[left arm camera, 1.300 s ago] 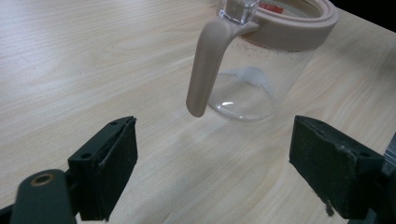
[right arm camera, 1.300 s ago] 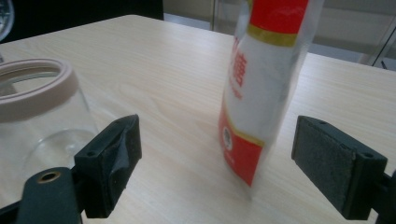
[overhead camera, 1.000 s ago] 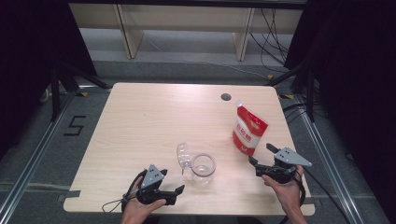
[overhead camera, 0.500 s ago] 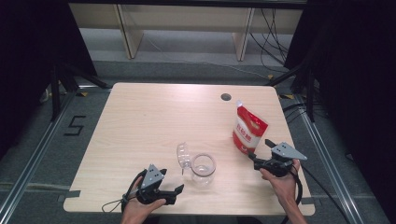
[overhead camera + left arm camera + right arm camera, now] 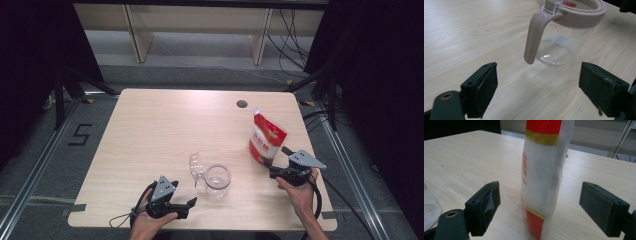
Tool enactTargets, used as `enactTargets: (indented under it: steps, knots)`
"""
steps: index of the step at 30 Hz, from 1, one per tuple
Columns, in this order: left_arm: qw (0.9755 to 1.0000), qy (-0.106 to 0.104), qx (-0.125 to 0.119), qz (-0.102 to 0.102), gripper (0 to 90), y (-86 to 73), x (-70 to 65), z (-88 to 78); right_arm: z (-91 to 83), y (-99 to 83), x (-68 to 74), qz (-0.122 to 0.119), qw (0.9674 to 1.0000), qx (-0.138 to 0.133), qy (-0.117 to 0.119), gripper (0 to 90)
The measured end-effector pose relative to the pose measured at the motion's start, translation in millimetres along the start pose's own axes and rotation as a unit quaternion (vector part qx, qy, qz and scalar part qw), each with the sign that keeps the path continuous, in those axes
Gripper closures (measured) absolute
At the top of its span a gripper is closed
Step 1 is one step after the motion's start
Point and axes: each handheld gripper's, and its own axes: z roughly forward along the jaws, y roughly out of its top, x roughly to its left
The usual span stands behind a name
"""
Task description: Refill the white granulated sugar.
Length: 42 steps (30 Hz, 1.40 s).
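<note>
Red-and-white pouch [image 5: 541, 177] stands between my right gripper's [image 5: 278, 168] wide-open jaws, untouched; my left gripper [image 5: 189, 203] gapes empty near the clear jug [image 5: 564, 32].

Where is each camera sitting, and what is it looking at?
High view: above the person's side of the table, looking forward and down; both hands show, with the left gripper and right gripper.
Left gripper view: rides on the left gripper, looking between its open jaws at the clear jug.
Right gripper view: rides on the right gripper, looking between its open jaws at the red-and-white pouch.
Shared: the high view also shows the jug and pouch.
</note>
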Motion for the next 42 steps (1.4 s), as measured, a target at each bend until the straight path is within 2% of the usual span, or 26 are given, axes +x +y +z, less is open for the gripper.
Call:
enactTargets:
  steps: [2, 3, 4, 7, 9, 11, 13, 15, 16, 17, 18, 19, 24, 25, 26, 28, 30, 31, 34, 35, 36, 37, 39, 40, 41, 42]
  knots:
    - [0.9998, -0.007, 0.000, -0.016, 15.3, -0.7, -1.8, 0.8, 2.9, -1.0, -0.9, -0.002, 1.0000, 0.002, -0.002, 18.0]
    - [1.0000, 0.001, 0.002, 0.001, 15.3, -0.2, 1.6, 1.1, 3.9, -1.7, -1.5, -0.007, 1.0000, 0.002, -0.006, 17.9]
    - [1.0000, 0.000, 0.001, 0.001, 15.3, -0.3, 1.6, 1.3, 6.1, -2.4, -2.1, -0.003, 1.0000, 0.004, 0.002, 17.9]
    - [0.9999, 0.005, 0.004, 0.012, 15.3, -1.0, 2.8, 0.2, 9.1, -2.5, -3.3, -0.006, 1.0000, -0.001, -0.006, 18.6]
    - [1.0000, 0.002, 0.003, -0.006, 15.3, -1.5, 0.2, -0.8, 10.9, -1.7, -3.3, -0.005, 1.0000, 0.004, 0.001, 18.5]
    - [0.9997, -0.014, 0.000, -0.018, 15.4, -1.9, -1.4, -0.5, 12.8, -1.7, -2.9, -0.006, 1.0000, 0.001, 0.001, 18.5]
    - [0.9999, -0.010, 0.002, -0.010, 15.4, -2.5, -0.8, -0.7, 14.9, -2.5, -2.0, -0.004, 0.9999, -0.001, 0.009, 18.5]
    - [0.9999, -0.002, 0.001, -0.010, 15.4, -3.3, -1.6, -1.0, 15.3, -2.3, -0.3, -0.001, 1.0000, 0.003, 0.004, 18.4]
    - [1.0000, -0.001, 0.002, 0.004, 15.4, -2.5, 0.3, -1.3, 17.6, -2.5, -0.8, -0.007, 0.9999, -0.002, 0.007, 18.5]
    - [0.9999, -0.009, 0.000, -0.007, 15.4, -2.6, -1.3, -0.6, 17.7, -2.1, -0.1, -0.011, 0.9999, 0.001, 0.002, 18.7]
    - [0.9999, -0.013, 0.002, -0.010, 15.4, -2.4, -2.4, -0.4, 18.1, -2.3, 2.0, -0.003, 1.0000, 0.008, 0.002, 18.8]
    - [0.9999, -0.010, 0.002, -0.006, 15.4, -2.7, -2.4, -0.4, 21.3, -2.6, 0.4, -0.011, 0.9999, 0.001, 0.006, 18.8]
    - [0.9999, -0.011, 0.001, -0.008, 15.4, -2.6, -2.3, -0.1, 27.2, -4.1, 0.4, -0.012, 0.9999, -0.003, -0.001, 19.0]
    - [0.9999, -0.010, 0.001, -0.007, 15.4, -2.7, -2.1, -0.1, 28.9, -4.6, -0.4, -0.009, 0.9999, -0.008, 0.006, 19.1]
    - [0.9999, -0.010, 0.001, -0.008, 15.5, -2.7, -2.1, -0.1, 28.4, -4.5, -1.5, -0.008, 1.0000, 0.000, 0.003, 19.1]
    - [0.9999, -0.011, 0.001, -0.009, 15.5, -2.5, -2.4, -0.1, 30.1, -5.4, -2.4, -0.010, 0.9999, -0.006, 0.001, 19.2]
    - [1.0000, -0.004, 0.002, -0.001, 15.5, -2.4, -2.4, 0.0, 31.9, -6.3, -2.1, -0.012, 0.9999, -0.004, -0.002, 20.0]
    - [0.9999, -0.009, 0.002, -0.005, 15.5, -2.9, -2.8, 0.4, 33.2, -6.3, -2.5, -0.009, 0.9999, 0.000, 0.005, 20.7]
    - [1.0000, -0.008, 0.002, -0.005, 15.4, -2.6, -3.3, 0.0, 37.1, -8.0, -1.9, -0.009, 1.0000, 0.002, 0.001, 22.0]
    - [1.0000, 0.001, 0.003, 0.001, 15.5, -2.1, -2.6, -0.6, 38.0, -8.5, -1.8, -0.012, 0.9999, 0.004, -0.002, 22.5]
    - [0.9999, -0.009, 0.002, -0.007, 15.5, -2.8, -3.3, 0.1, 38.7, -8.8, -1.8, -0.014, 0.9999, 0.007, -0.003, 22.4]
    - [0.9999, -0.009, 0.002, -0.006, 15.5, -2.9, -3.2, 0.0, 40.2, -9.7, 0.1, -0.003, 1.0000, 0.008, -0.001, 22.7]
    - [0.9999, -0.009, 0.000, -0.011, 15.5, -2.7, -3.6, -0.2, 43.0, -9.9, -4.2, -0.022, 0.9997, -0.005, -0.004, 23.2]
    - [1.0000, -0.005, -0.002, -0.002, 15.5, -2.2, -2.4, 0.0, 43.2, -9.8, -3.9, -0.018, 0.9998, -0.004, -0.004, 23.3]
    - [0.9999, -0.012, -0.001, -0.012, 15.5, -2.8, -3.8, 0.3, 45.0, -10.4, -4.2, -0.020, 0.9998, -0.009, -0.001, 23.8]
    - [0.9999, -0.013, 0.001, -0.011, 15.5, -3.0, -3.4, 0.2, 44.1, -10.1, -4.0, -0.017, 0.9998, -0.002, -0.003, 24.2]
